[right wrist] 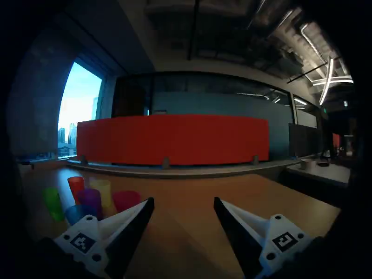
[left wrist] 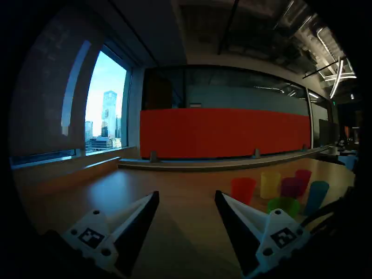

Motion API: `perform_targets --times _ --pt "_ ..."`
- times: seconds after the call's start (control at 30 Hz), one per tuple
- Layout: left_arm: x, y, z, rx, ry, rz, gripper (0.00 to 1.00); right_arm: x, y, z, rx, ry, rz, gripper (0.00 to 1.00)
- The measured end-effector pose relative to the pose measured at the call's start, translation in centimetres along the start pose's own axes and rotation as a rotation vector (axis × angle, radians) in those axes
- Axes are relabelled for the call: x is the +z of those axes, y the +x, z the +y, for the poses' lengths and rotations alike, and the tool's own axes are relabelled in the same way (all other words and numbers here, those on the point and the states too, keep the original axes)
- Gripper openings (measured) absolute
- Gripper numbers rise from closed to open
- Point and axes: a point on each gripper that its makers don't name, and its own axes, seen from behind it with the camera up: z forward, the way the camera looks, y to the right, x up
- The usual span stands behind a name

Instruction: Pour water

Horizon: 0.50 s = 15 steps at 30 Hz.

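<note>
Six coloured cups (left wrist: 290,187) clustered upright, mouths up, long axes vertical, on wooden table (left wrist: 176,183), right of left gripper (left wrist: 186,194), left of right gripper (right wrist: 183,201); both jaws gaping open; square markers (left wrist: 90,237) on each.

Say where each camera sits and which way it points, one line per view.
Left gripper view: rides the left gripper, low over the table, facing the red partition; cups stand to its right; its own two open fingers show.
Right gripper view: rides the right gripper, same heading; the cups lie to its left; own open fingers show.
Shared: table, cups, partition, window.
</note>
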Motion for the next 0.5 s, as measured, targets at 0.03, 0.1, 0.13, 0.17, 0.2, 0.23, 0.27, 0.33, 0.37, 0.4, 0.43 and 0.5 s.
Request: perform_targets --times 0.03,0.1,0.13,0.17,0.2,0.23,0.27,0.33,0.37,0.4,0.43,0.5 --pt "0.01 0.0 0.01 0.0 0.0 0.0 0.88 0.0 0.01 -0.02 0.0 0.0 0.0 0.99" --pt "0.03 0.01 0.03 0.0 0.0 0.0 0.88 -0.01 0.02 -0.05 -0.001 0.0 0.0 0.99" --pt "0.04 0.01 0.04 0.0 0.0 0.0 0.88 -0.01 0.02 -0.05 -0.001 0.0 -0.001 0.99" --pt "0.05 0.01 0.05 0.0 0.0 0.0 0.88 -0.01 0.02 -0.06 -0.001 0.0 -0.001 0.99" --pt "0.05 0.02 0.05 0.0 0.0 0.0 0.88 -0.01 0.04 -0.08 -0.001 0.0 -0.001 0.99" --pt "0.06 0.03 0.05 0.0 0.0 0.0 0.88 -0.02 0.06 -0.09 -0.001 0.0 -0.001 0.99" --pt "0.06 0.04 0.06 0.0 0.0 0.0 0.88 -0.02 0.09 -0.11 -0.001 0.0 -0.001 0.99" --pt "0.07 0.05 0.05 0.0 0.0 0.0 0.88 -0.03 0.12 -0.12 -0.001 0.0 -0.001 0.99" --pt "0.07 0.05 0.05 0.0 0.0 0.0 0.88 -0.04 0.14 -0.12 -0.001 0.0 -0.001 0.99" --pt "0.07 0.06 0.05 0.0 0.0 0.0 0.88 -0.05 0.15 -0.12 -0.001 0.0 -0.001 0.99" --pt "0.07 0.07 0.05 0.0 0.0 0.0 0.88 -0.06 0.15 -0.12 -0.001 0.0 -0.002 0.99" --pt "0.07 0.07 0.06 0.0 0.0 0.0 0.88 -0.08 0.15 -0.12 -0.001 0.0 -0.002 0.99"
